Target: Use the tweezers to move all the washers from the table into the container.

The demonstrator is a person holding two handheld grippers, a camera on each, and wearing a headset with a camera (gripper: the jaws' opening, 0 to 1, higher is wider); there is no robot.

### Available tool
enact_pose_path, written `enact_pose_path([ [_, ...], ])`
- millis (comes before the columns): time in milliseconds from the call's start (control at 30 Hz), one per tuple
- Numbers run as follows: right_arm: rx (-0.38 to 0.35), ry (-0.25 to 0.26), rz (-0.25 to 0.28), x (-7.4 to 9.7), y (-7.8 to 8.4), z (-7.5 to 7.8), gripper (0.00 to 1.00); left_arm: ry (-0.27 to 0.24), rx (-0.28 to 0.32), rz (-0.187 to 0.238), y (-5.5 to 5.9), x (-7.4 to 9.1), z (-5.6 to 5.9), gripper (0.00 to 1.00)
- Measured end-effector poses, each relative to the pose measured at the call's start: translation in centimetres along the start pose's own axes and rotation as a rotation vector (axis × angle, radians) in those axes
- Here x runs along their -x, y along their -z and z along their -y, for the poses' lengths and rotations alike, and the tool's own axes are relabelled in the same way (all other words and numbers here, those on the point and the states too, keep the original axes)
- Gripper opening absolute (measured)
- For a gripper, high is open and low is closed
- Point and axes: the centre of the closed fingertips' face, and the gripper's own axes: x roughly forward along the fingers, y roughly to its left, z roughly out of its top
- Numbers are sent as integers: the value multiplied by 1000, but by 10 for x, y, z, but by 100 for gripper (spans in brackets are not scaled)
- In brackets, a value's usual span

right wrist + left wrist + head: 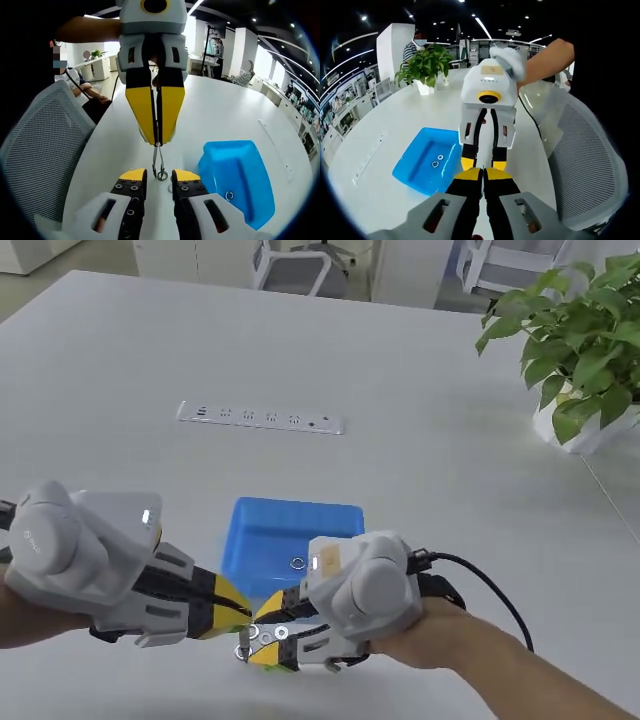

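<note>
Washers, small flat steel rings: one (161, 175) sits right at the tips of the slim metal tweezers (158, 152), low over the pale grey desk (400, 460). At least two more (440, 157) already lie in the shallow blue plastic container (240, 165). Left gripper (156, 137) has its yellow-tipped tongs clamped on the tweezers. Right gripper (160, 179) faces it nose to nose, tongs apart, one either side of that washer and holding nothing. I cannot tell whether the tweezer tips pinch the ring or only touch it. Judgement: confirm the pinch before lifting and keep the squeeze steady. Back the right tongs off so they don't knock the tips, then lift only high enough to clear the container's wall and release low inside. The container is just beside the tongs, so the carry is short. Room: bare desk is wide beyond the container as far as the white power strip (260, 418), and the potted green plant (585, 340) is well apart. The tight side is the near one, where the desk edge and the grey mesh chair (45, 150) lie; a dropped ring could roll off there.
</note>
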Motion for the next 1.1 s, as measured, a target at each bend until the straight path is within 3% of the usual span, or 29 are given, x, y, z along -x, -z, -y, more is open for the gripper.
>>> enact_pose_path([
  [367, 32, -39, -17, -10, 1, -4, 11, -4, 5, 1, 0, 0, 0, 5],
  [1100, 38, -27, -7, -10, 3, -5, 6, -2, 7, 3, -1, -1, 3, 5],
])
